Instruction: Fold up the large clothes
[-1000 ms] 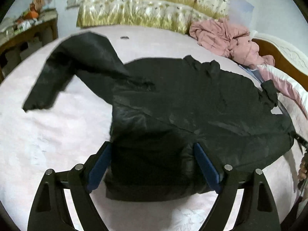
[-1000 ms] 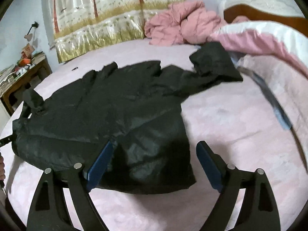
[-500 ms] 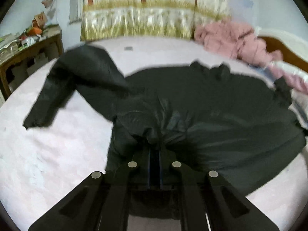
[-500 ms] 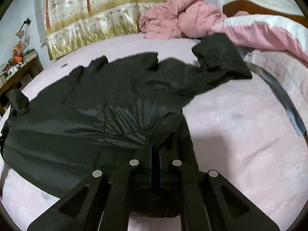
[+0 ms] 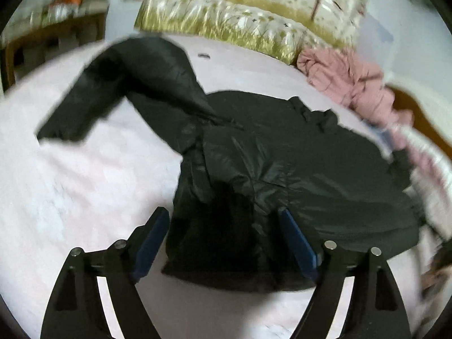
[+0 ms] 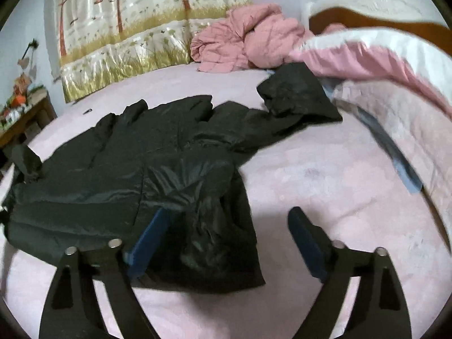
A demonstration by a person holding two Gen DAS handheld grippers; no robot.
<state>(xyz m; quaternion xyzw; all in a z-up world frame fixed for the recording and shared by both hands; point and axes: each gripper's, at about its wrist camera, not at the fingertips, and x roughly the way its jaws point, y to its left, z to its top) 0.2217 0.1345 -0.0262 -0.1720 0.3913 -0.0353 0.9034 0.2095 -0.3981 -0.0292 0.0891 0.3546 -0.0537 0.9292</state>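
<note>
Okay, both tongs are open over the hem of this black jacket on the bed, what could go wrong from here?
1. The black jacket is slick and bunched at the hem between the left tongs; a regrasp may pinch several layers or slip.
2. The right tongs straddle only the hem corner, so they may close on little fabric.
3. Both sleeves lie spread out and could drag when folding.

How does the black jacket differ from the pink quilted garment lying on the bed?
The black jacket lies spread out with its sleeves stretched to both sides; the pink garment is bunched in a heap. The black jacket lies close by, with its hem at the open right gripper; the pink garment lies at the far side, near the patterned curtain. Both rest on the pale pink bed.
</note>
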